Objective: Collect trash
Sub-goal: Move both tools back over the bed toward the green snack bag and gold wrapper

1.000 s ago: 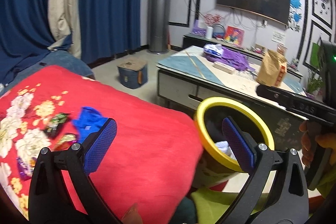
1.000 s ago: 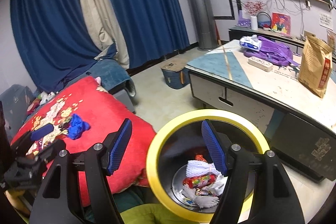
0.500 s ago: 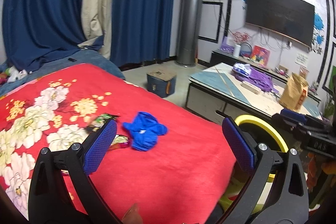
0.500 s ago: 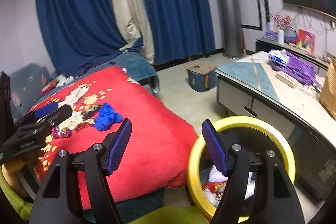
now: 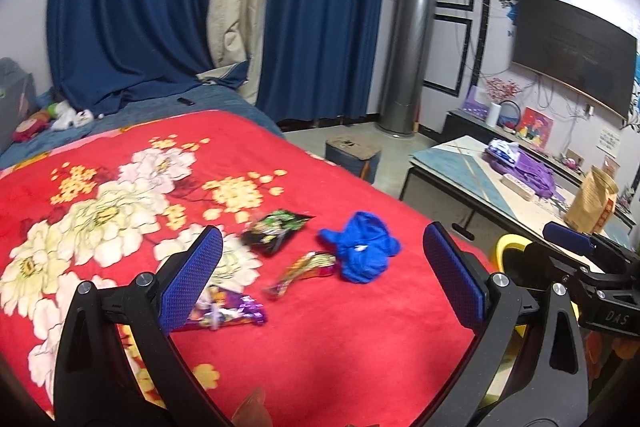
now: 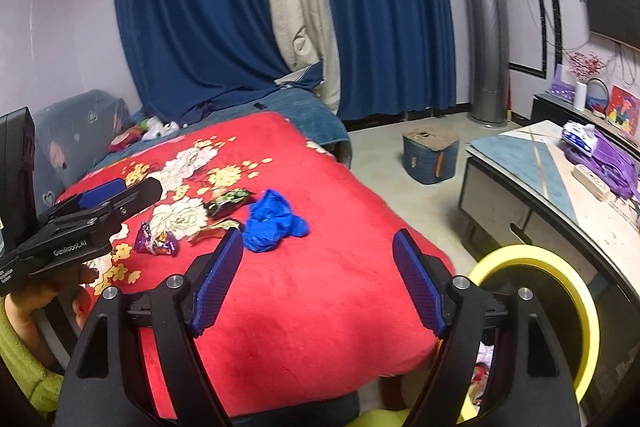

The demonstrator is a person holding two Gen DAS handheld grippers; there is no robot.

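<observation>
Both grippers have swung away from the yellow-rimmed bin (image 6: 536, 259) and now face the red flowered blanket (image 5: 320, 347); a second ago the right camera looked straight down into the bin, where some trash already lies, so one drop looks finished and the next pick is beginning. Nearest in the right wrist view, the right gripper (image 6: 318, 285) is empty and its jaws are opening, already wide, with only bare blanket between them. The left gripper (image 5: 322, 273) is also spread wide and holds nothing; it hangs above the blanket without touching any piece. Just beyond its left finger lies a purple wrapper (image 5: 224, 311), partly hidden by that finger. A little farther, near the middle, a striped candy wrapper (image 5: 304, 269) lies just beside a crumpled blue cloth (image 5: 362, 247), and a dark green snack packet (image 5: 276, 229) is behind them. These four pieces are still on the blanket, so the collecting is not finished. The bin stands on the floor at the right, beside the blanket edge, close to the low table (image 6: 560, 163) farther right.
</observation>
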